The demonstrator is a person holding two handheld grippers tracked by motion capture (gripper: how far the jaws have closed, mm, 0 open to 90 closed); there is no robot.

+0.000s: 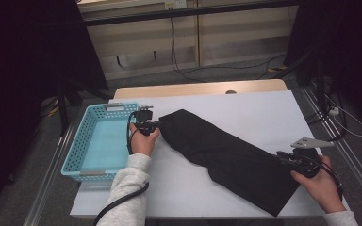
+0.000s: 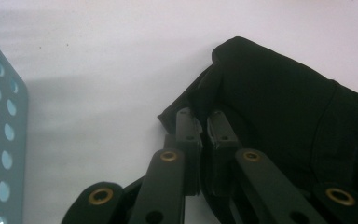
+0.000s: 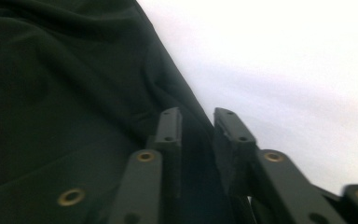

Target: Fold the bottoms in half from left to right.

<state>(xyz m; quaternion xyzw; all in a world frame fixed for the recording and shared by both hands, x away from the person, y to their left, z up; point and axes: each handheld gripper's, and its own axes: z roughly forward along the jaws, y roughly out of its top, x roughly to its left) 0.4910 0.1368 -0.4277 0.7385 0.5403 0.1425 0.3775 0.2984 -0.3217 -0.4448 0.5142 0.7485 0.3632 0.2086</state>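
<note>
- A black garment [image 1: 226, 155] lies folded into a long band across the white tabletop [image 1: 264, 108], running on a slant from beside the basket near the left edge down to the near right corner.
- The left gripper [image 1: 158, 125] sits at the band's upper left end; in the left gripper view its jaws are pressed nearly together, pinching a fold of the cloth [image 2: 279, 107] at that corner.
- The right gripper [image 1: 283, 157] is at the band's right edge near the lower end; in the right gripper view its jaws stand a little apart with the cloth's edge [image 3: 74, 102] between them, and whether the pads press on it cannot be told.
- A light blue perforated basket [image 1: 78, 146] stands at the tabletop's left edge, just beside the left hand [image 1: 143, 141].
</note>
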